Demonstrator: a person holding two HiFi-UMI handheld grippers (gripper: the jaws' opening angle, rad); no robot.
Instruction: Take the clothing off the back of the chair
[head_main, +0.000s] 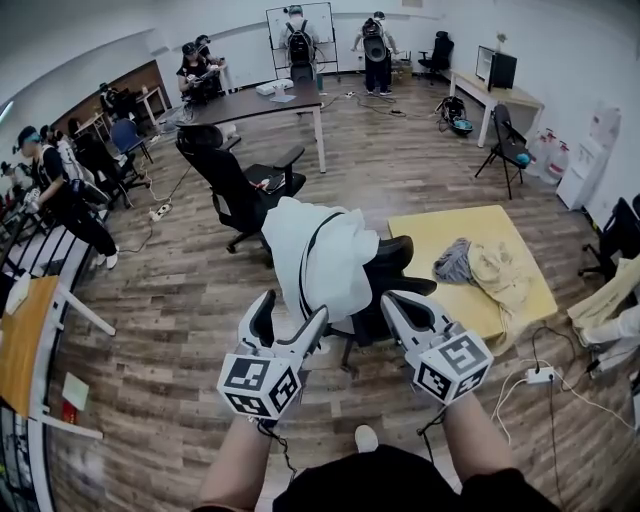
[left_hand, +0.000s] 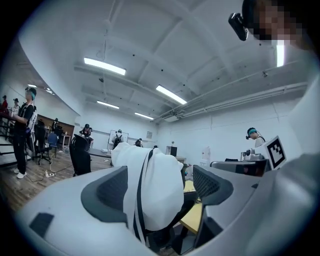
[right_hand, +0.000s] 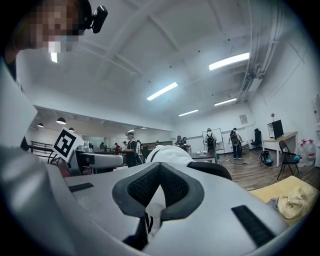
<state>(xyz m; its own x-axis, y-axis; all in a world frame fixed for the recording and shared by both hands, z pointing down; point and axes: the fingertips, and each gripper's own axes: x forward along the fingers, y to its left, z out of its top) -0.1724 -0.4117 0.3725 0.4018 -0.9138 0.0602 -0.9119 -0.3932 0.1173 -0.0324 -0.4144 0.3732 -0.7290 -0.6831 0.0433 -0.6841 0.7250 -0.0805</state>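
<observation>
A white garment (head_main: 318, 255) with a dark stripe hangs over the back of a black office chair (head_main: 398, 258), just ahead of both grippers. My left gripper (head_main: 288, 322) is open, short of the cloth's lower left edge, with nothing between its fingers. In the left gripper view the garment (left_hand: 162, 192) fills the gap beyond the left gripper (left_hand: 161, 174), apart from the pads. My right gripper (head_main: 392, 300) is beside the chair's right side. Its tips meet in the right gripper view (right_hand: 160, 167), holding nothing, and the garment (right_hand: 172, 154) and chair back (right_hand: 214, 170) lie beyond.
A low yellow platform (head_main: 525, 305) to the right carries a pile of clothes (head_main: 485, 268). Another black chair (head_main: 235, 185) and a brown desk (head_main: 260, 103) stand further back. A power strip and cable (head_main: 540, 375) lie on the floor. Several people stand around the room.
</observation>
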